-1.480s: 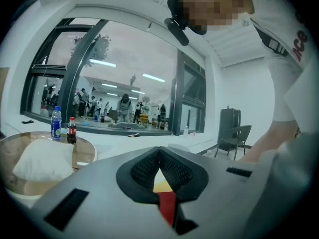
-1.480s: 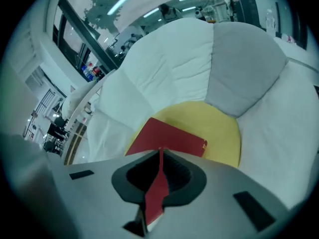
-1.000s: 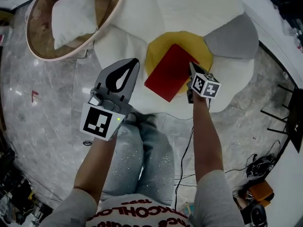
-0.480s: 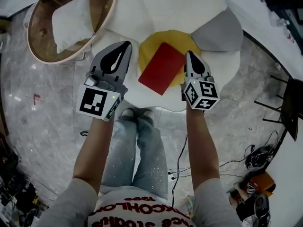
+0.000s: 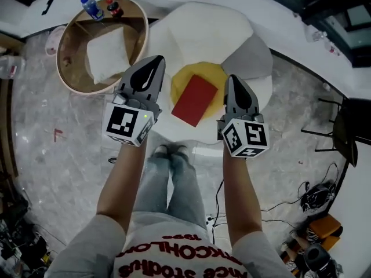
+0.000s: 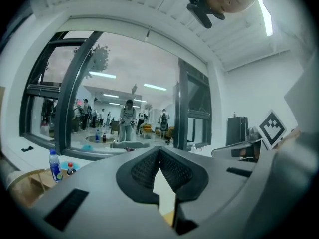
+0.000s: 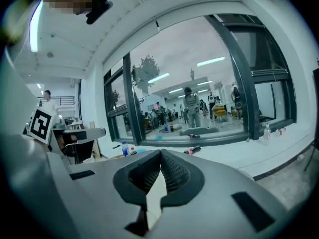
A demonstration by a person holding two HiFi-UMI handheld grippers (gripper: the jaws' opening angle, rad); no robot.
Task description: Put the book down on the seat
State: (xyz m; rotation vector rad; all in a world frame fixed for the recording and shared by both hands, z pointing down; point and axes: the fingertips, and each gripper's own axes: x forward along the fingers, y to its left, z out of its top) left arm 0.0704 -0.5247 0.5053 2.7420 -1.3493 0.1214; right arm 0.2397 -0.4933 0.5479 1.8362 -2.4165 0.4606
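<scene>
Grey marble floor (image 5: 46, 149) surrounds the white flower-shaped seat (image 5: 203, 28). The red book (image 5: 194, 100) lies flat on its yellow centre (image 5: 181, 79), long axis slanting from near-left to far-right. It sits between and well below the 2 grippers, about as near one as the other. The left gripper (image 5: 157, 58) and right gripper (image 5: 231, 78) each have jaws closed tip to tip on nothing. 1 second ago both hung lower, the right just beside the book's edge; the book has not shifted.
</scene>
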